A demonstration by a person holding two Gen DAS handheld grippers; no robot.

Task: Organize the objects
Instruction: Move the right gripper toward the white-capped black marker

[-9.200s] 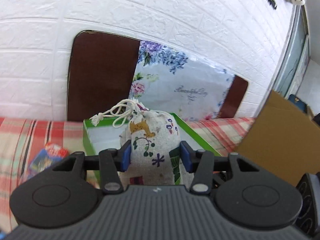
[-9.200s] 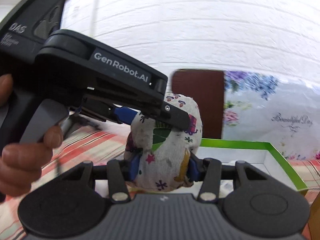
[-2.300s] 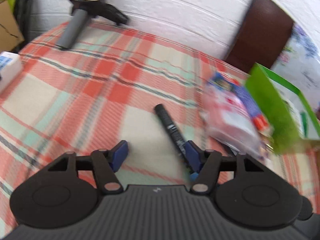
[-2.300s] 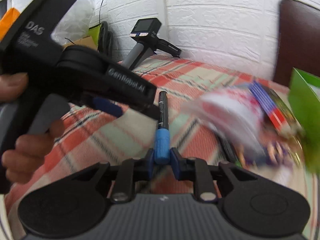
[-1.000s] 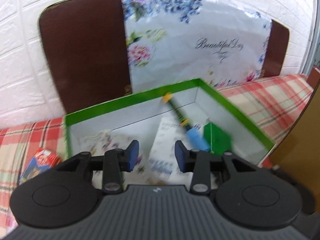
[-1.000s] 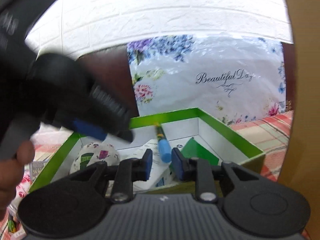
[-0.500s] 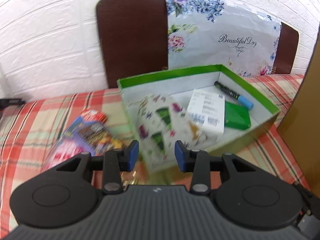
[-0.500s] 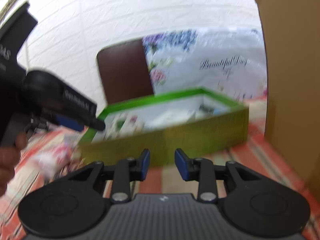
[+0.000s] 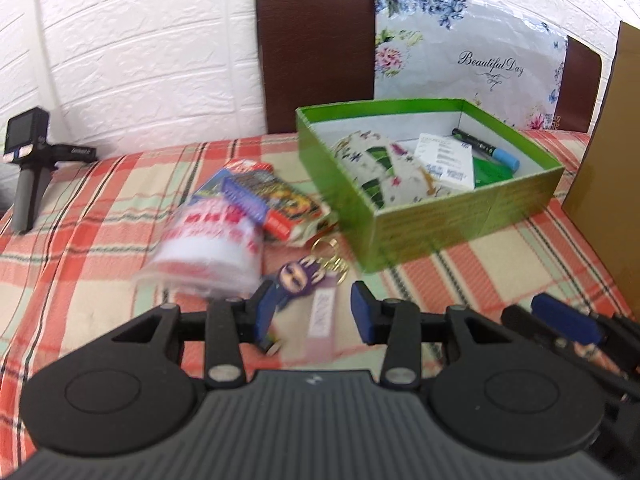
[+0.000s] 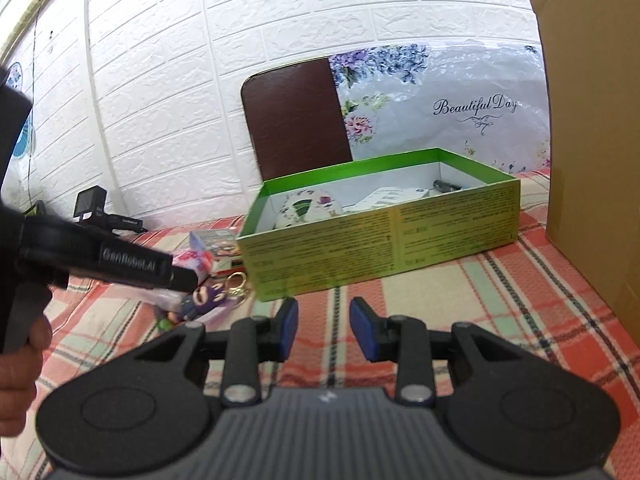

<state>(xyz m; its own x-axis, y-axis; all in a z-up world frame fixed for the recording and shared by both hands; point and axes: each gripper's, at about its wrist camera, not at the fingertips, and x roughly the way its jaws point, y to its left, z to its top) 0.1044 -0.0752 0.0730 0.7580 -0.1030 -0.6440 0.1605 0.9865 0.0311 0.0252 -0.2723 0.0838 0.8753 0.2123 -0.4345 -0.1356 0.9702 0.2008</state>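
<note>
Your left gripper (image 9: 312,310) apart, empty, over keychain (image 9: 298,278) lying on cloth just beside box (image 9: 460,220). Right gripper (image 10: 324,330) apart, empty; jaws just opened a little. Keychain likely light, floppy, rings loose. Pinch purple figure's body, not rings.

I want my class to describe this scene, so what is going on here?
A person holding two grippers is packing loose items into a green box. A printed pouch, a marker and a paper slip lie inside. Both the left gripper and right gripper are empty, jaws apart, near a purple keychain on the table.
</note>
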